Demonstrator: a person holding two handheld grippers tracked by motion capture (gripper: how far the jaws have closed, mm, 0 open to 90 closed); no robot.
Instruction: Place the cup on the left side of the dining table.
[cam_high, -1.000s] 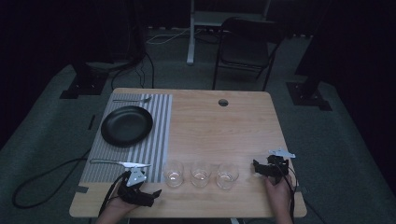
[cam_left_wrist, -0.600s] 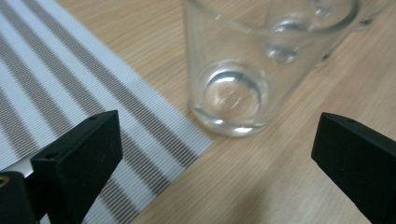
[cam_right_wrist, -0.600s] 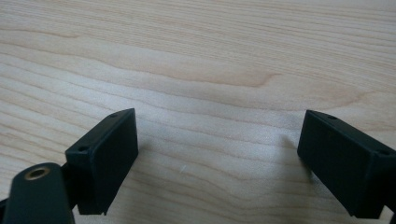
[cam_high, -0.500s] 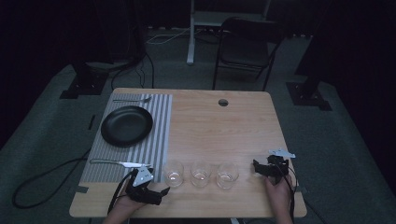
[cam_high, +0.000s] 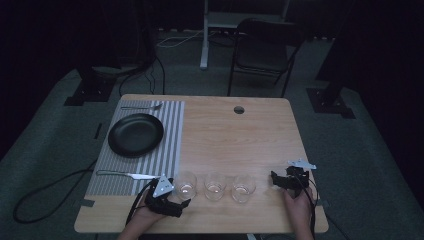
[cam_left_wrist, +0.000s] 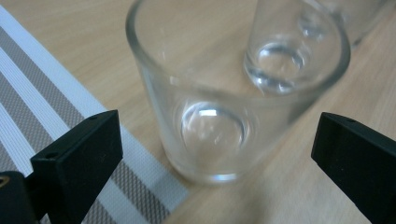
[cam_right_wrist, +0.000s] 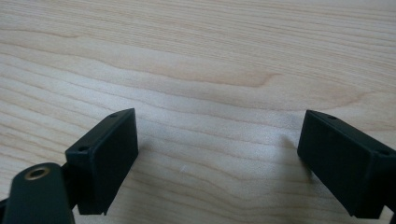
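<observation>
Wooden table: pale wood grain, with a round hole near the middle of its far edge; it carries everything below.
Placemat: grey and white stripes, laid along the table's left side from the far edge almost to the near edge.
Plate: black and round, on the far half of the placemat.
Fork: lies across the placemat's far end, beside the table's far edge.
Knife: lies across the placemat's near end, its blade pointing toward the glasses.
Left glass: clear and upright, first in a row of three along the table's near edge, just off the placemat's right border. In the left gripper view it stands between the two black jaws with a gap on each side.
Middle glass: clear and upright, near the left glass.
Right glass: clear and upright, at the row's right end.
Left gripper: held by the left hand at the near edge toward the left corner; jaws spread wide on either side of the left glass, touching nothing.
Right gripper: held by the right hand near the table's near right corner, apart from the right glass; jaws spread wide over bare wood in the right gripper view, holding nothing.
</observation>
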